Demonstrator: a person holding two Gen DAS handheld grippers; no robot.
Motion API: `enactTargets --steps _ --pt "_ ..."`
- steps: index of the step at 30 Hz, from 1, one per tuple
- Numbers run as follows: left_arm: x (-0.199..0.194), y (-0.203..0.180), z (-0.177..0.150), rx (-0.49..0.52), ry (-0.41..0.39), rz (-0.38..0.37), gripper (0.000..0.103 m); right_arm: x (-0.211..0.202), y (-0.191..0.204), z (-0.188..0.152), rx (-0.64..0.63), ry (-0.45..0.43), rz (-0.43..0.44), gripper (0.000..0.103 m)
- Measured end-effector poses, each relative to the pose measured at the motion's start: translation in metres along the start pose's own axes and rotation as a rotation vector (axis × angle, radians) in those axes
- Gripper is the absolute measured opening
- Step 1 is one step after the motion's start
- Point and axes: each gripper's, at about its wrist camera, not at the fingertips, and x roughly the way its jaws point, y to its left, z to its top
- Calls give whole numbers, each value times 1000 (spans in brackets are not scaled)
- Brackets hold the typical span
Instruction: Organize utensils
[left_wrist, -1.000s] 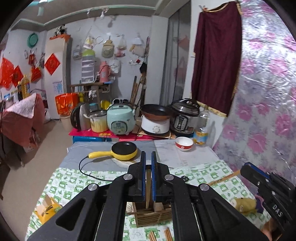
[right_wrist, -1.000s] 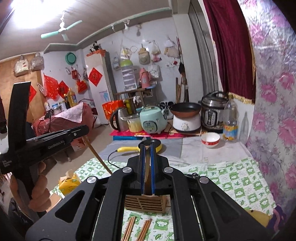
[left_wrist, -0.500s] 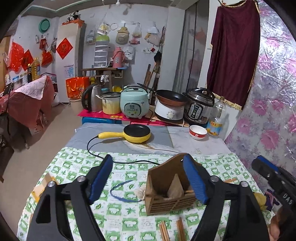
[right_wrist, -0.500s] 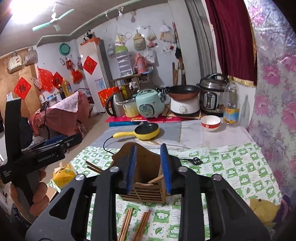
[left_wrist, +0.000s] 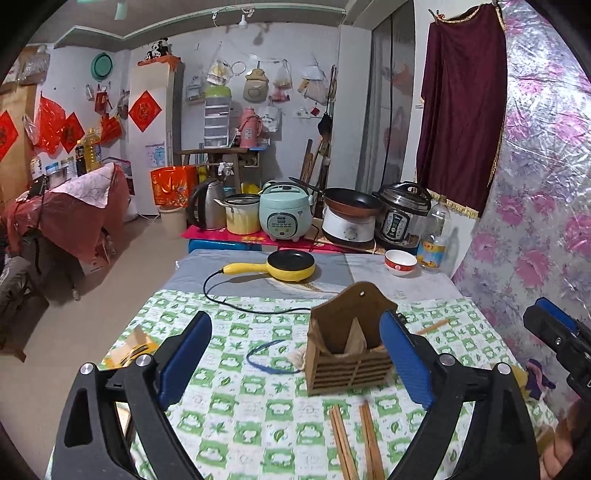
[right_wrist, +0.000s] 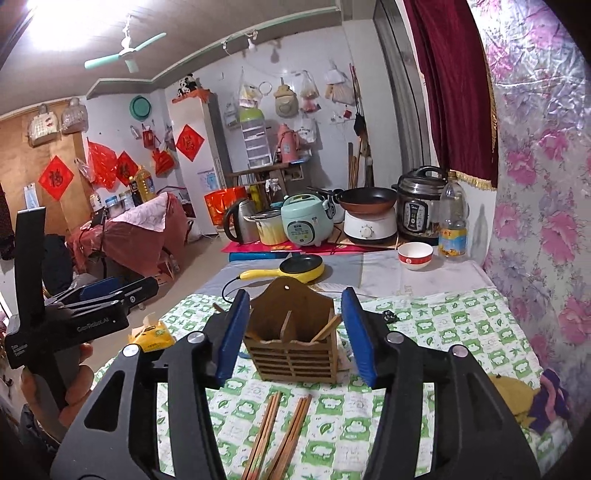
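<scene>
A brown wooden utensil holder (left_wrist: 351, 343) (right_wrist: 295, 345) stands on the green-checked tablecloth (left_wrist: 229, 402). One chopstick (right_wrist: 327, 326) leans in its right compartment. Two pairs of chopsticks (left_wrist: 354, 439) (right_wrist: 280, 432) lie flat in front of it. My left gripper (left_wrist: 295, 356) is left of the holder, its jaws wide and still opening, nothing between them. My right gripper (right_wrist: 295, 332) faces the holder. Its jaws are opening too, and the holder shows in the gap with neither pad touching it. Each gripper appears at the edge of the other's view.
A yellow electric frying pan (left_wrist: 291, 266) with a black cable, a red-and-white bowl (left_wrist: 400, 262) and a bottle (left_wrist: 436, 240) stand at the table's far end, with cookers behind. A blue band (left_wrist: 269, 356) lies left of the holder, a yellow tissue pack (right_wrist: 151, 336) at the left edge.
Both grippers went from shut to open and drew back from the holder. The chopstick that the left gripper carried a second ago is out of its jaws.
</scene>
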Motion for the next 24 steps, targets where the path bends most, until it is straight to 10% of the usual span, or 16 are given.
enactTargets --steps 24 --pt "-103 -5 -148 -22 123 41 97 -112 13 -115 34 64 -63 65"
